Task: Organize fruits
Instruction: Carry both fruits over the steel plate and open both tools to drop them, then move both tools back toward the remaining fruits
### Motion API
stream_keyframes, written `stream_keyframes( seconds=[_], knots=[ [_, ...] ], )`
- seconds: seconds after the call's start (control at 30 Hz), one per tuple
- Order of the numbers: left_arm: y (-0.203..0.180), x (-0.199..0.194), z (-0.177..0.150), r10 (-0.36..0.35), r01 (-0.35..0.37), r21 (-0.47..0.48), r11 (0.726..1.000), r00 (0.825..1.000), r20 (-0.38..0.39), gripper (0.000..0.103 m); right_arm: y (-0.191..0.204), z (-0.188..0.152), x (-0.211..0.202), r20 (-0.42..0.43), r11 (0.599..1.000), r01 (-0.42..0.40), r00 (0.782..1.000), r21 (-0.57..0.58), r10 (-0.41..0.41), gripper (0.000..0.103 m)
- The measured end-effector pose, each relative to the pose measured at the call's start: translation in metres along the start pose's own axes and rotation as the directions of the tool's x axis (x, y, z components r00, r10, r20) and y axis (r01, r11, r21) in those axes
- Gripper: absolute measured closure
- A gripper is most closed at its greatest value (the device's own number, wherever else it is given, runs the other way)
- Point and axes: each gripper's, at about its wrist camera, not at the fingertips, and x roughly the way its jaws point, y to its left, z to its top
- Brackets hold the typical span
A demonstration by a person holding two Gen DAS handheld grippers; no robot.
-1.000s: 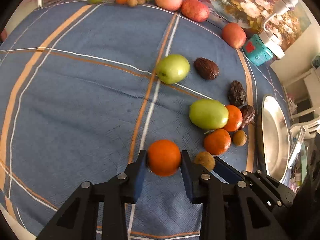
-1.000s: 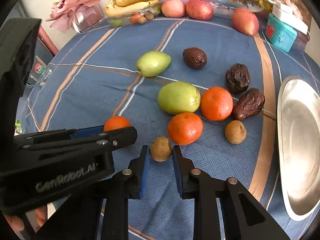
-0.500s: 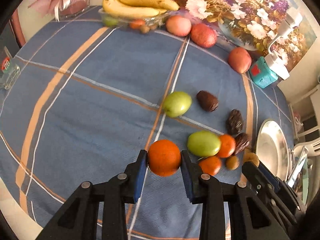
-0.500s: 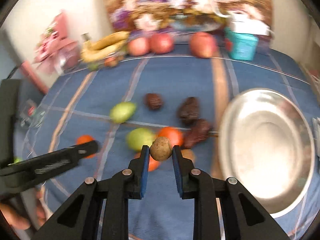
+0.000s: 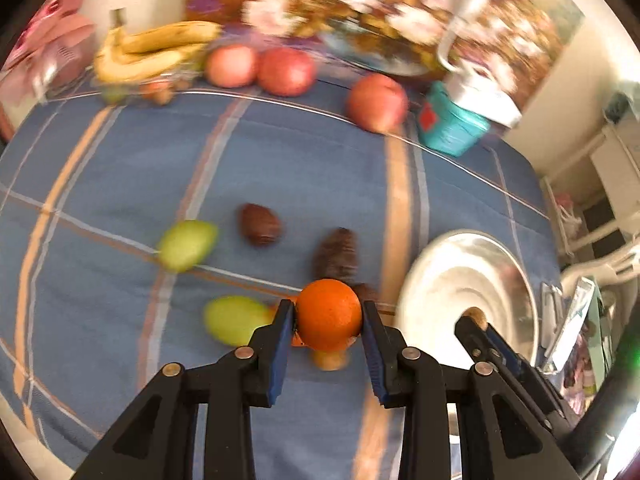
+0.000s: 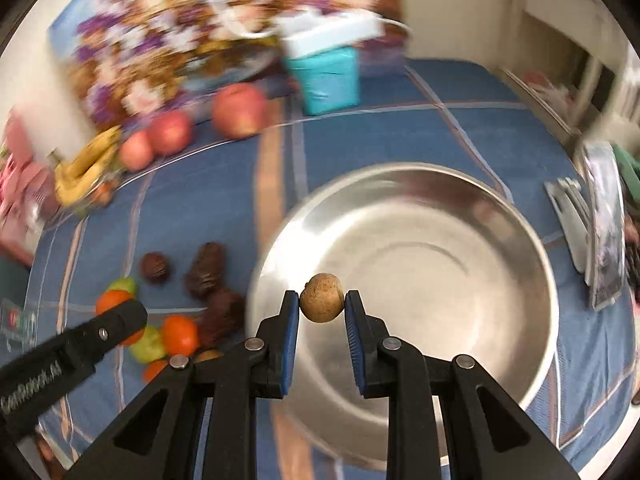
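Left gripper [image 5: 328, 316]: my fingers pinch the orange [image 5: 329, 314], lifted above the blue cloth [image 5: 312, 168], left of the steel bowl [image 5: 436, 276].
Right gripper [image 6: 322, 306]: I hold the small brown fruit [image 6: 322, 298] over the bowl's near-left rim.
Only my left view: two green fruits [image 5: 187, 245] and dark dates [image 5: 260, 224] spread clearly beyond the orange.
Only my right view: the bowl's whole bare inside, blurred.
Back edge: bananas [image 5: 154, 50], red apples [image 5: 286, 71], teal box [image 5: 450, 128].
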Motion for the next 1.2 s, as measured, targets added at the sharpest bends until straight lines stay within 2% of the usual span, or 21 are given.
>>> stream_keyframes(
  seconds=[0.17,0.3,0.37,0.4,0.47,0.6,0.63,0.67,0.73,0.87,0.9,0.93,0.97,1.2],
  knots=[
    [-0.051,0.021,-0.003,-0.039,0.042,0.081,0.996,0.998,-0.043,0.067,-0.042,0.005,0.0,0.001,0.994,0.049,0.999,0.1,-0.05,0.078],
    [-0.077,0.036,-0.004,-0.068,0.075,0.108,0.991,0.995,-0.068,0.066,-0.066,0.008,-0.001,0.001,0.984,0.079,0.997,0.163,-0.08,0.078],
    [-0.083,0.039,-0.005,-0.089,0.097,0.11,0.989,0.993,-0.078,0.062,-0.074,0.009,-0.002,0.005,0.978,0.103,0.994,0.184,-0.106,0.077],
    [-0.085,0.04,-0.006,-0.096,0.104,0.109,0.989,0.992,-0.081,0.056,-0.077,0.009,-0.004,0.007,0.976,0.108,0.994,0.188,-0.112,0.075],
    [-0.085,0.041,-0.006,-0.095,0.103,0.108,0.989,0.992,-0.08,0.049,-0.082,0.009,-0.008,0.014,0.974,0.114,0.993,0.195,-0.119,0.061],
    [-0.069,0.041,-0.005,-0.079,0.085,0.075,0.994,0.994,-0.075,0.049,-0.077,0.01,-0.01,0.017,0.978,0.101,0.994,0.182,-0.106,0.059],
    [-0.064,0.041,-0.004,-0.07,0.075,0.064,0.995,0.995,-0.072,0.047,-0.074,0.01,-0.009,0.016,0.98,0.099,0.994,0.174,-0.104,0.054],
    [-0.058,0.04,-0.004,-0.056,0.06,0.053,0.997,0.996,-0.067,0.041,-0.071,0.01,-0.01,0.015,0.981,0.098,0.995,0.165,-0.102,0.042],
    [-0.042,0.037,-0.005,-0.011,0.013,0.037,0.999,0.999,-0.049,0.029,-0.064,0.009,-0.007,0.007,0.985,0.092,0.996,0.149,-0.094,0.026],
    [-0.007,0.033,-0.004,0.135,-0.136,-0.007,0.991,0.991,-0.022,0.001,-0.05,0.007,-0.002,-0.014,0.99,0.087,0.996,0.113,-0.086,0.02],
    [0.003,0.032,-0.004,0.17,-0.17,-0.023,0.985,0.985,-0.013,0.0,-0.047,0.006,-0.001,-0.019,0.991,0.089,0.996,0.103,-0.087,0.017],
    [0.012,0.031,-0.003,0.195,-0.195,-0.039,0.98,0.981,-0.008,0.0,-0.044,0.005,0.001,-0.026,0.991,0.092,0.996,0.092,-0.09,0.011],
    [0.02,0.029,-0.003,0.211,-0.211,-0.053,0.976,0.978,-0.005,0.0,-0.039,0.004,0.003,-0.034,0.993,0.094,0.995,0.075,-0.092,0.009],
    [0.065,0.007,-0.001,0.281,-0.269,-0.168,0.948,0.959,0.05,0.0,-0.003,-0.002,0.007,-0.054,0.998,0.06,0.997,-0.024,-0.061,0.009]
  ],
)
